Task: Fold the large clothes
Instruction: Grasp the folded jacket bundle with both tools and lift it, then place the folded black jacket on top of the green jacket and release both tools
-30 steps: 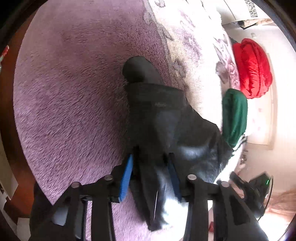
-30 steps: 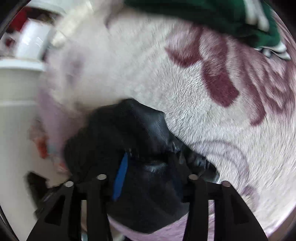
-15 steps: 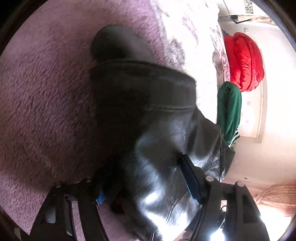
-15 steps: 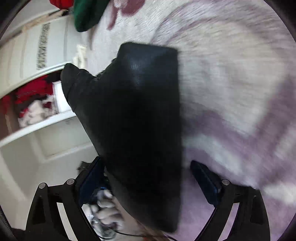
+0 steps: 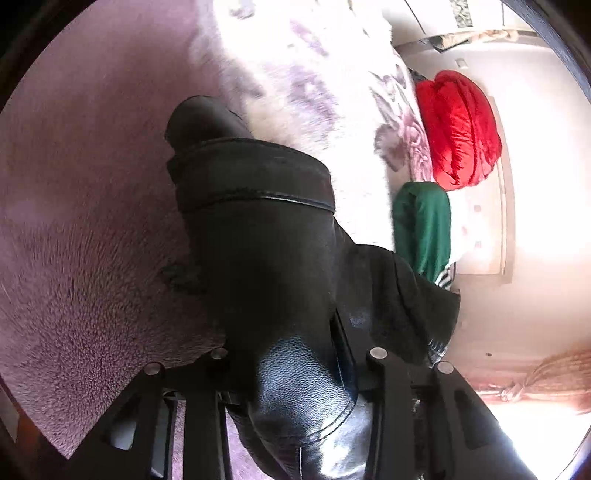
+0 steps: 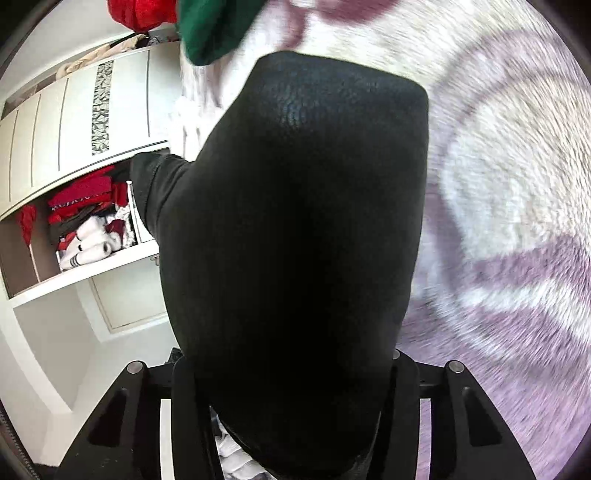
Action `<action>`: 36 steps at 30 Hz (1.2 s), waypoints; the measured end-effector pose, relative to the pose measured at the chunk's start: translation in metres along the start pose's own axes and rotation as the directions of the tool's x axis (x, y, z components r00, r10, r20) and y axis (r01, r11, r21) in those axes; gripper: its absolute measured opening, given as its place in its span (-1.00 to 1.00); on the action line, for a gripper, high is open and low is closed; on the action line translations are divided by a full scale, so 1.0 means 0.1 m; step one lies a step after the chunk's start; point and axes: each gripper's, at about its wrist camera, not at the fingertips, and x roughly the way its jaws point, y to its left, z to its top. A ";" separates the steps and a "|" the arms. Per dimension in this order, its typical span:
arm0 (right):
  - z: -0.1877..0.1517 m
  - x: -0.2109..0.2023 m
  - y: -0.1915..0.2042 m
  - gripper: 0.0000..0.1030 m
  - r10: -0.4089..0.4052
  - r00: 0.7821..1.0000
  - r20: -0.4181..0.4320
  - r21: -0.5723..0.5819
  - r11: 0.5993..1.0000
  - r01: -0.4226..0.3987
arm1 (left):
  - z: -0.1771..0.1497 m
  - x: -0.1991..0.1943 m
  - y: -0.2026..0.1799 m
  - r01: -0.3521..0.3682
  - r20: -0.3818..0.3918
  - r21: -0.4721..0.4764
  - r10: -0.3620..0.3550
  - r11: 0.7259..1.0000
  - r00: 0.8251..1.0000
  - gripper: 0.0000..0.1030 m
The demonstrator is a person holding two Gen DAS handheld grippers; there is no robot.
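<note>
The left gripper (image 5: 295, 373) has its jaws closing with the black leather jacket (image 5: 266, 258) between them; the leather fills the gap from one finger to the other and hides the pads, so the fingers look clenched on it. From the jaws at 6 o'clock in the left wrist view, the jacket runs up to 12 o'clock, where a ribbed band crosses it and a rounded dark end pokes out just beyond. Its shiny lower part bulges over the fingers toward the camera. The jacket lies on a fluffy purple and white blanket (image 5: 85, 229), plain purple from 7 to 11 o'clock and white with purple flowers toward 12 and 1 o'clock. At 3 o'clock from the jacket, near its right edge, sits a green garment (image 5: 423, 225), and just above that, at 2 o'clock, a red puffy bundle (image 5: 461, 125).

The right gripper (image 6: 291, 376) also has its jaws closing, with the same jacket (image 6: 303, 229) between them; the leather spreads from finger to finger and covers the pads, so it too reads as grasping the jacket. In the right wrist view the jacket fills the middle, a broad dark panel rising to 12 o'clock with one sleeve end sticking out at 9 o'clock. The blanket (image 6: 498, 184) spreads from 1 to 5 o'clock. The green garment (image 6: 214, 26) shows at 11 o'clock. A white wardrobe (image 6: 74, 122) with an open shelf of red and white clothes stands at 9 to 10 o'clock.
</note>
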 end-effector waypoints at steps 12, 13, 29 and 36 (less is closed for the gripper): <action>0.69 -1.02 1.49 -0.05 0.107 0.991 0.084 -0.124 0.988 -0.096 | 0.77 0.13 -1.97 0.100 0.017 0.174 -0.105 0.980 0.994 -0.38; 0.85 -1.12 1.63 -0.05 0.117 0.989 0.094 -0.142 0.985 -0.103 | 0.82 0.21 -2.12 0.112 0.022 0.183 -0.118 0.977 0.993 -0.38; 4.57 -1.81 1.78 -0.04 0.002 1.000 -0.027 -0.248 0.969 -0.009 | 1.44 3.03 -3.31 0.159 0.019 0.229 -0.168 0.960 0.986 -0.38; 4.98 -1.71 1.48 0.25 -0.081 0.994 -0.076 -0.200 0.978 0.065 | 1.62 3.30 -3.19 0.121 -0.134 0.250 -0.090 0.961 0.987 -0.09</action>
